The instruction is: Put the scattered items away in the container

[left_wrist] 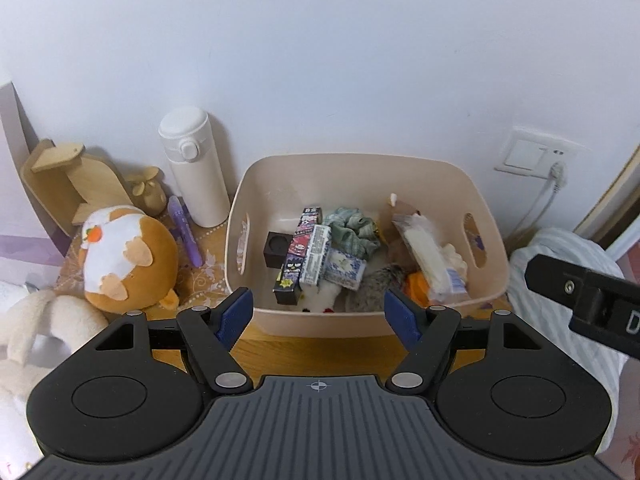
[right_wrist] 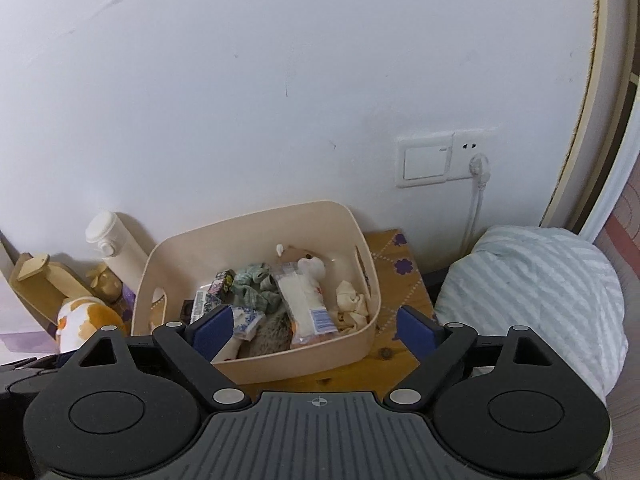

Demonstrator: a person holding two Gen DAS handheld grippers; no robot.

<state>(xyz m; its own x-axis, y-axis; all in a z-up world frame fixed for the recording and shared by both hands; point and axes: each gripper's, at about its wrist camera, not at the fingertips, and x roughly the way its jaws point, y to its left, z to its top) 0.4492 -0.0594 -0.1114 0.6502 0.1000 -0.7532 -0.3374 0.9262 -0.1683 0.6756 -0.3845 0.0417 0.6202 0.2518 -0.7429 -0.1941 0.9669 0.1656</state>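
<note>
A beige plastic bin (left_wrist: 360,322) stands on a wooden bedside table against the wall; it also shows in the right wrist view (right_wrist: 280,364). It holds several items: a black patterned box (left_wrist: 298,254), a blue-white packet (left_wrist: 344,268), a green scrunchie (left_wrist: 354,228), a clear plastic bag (left_wrist: 428,258) and grey fur. My left gripper (left_wrist: 319,312) is open and empty, in front of the bin's near wall. My right gripper (right_wrist: 314,330) is open and empty, above the bin's near side.
Left of the bin stand a white flask (left_wrist: 196,168), a purple pen (left_wrist: 182,232), an orange-white plush (left_wrist: 128,256), a cream plush (left_wrist: 36,320) and a wooden stand (left_wrist: 68,184). A striped pillow (right_wrist: 540,292) lies right. A wall socket with a cable (right_wrist: 476,184) is behind.
</note>
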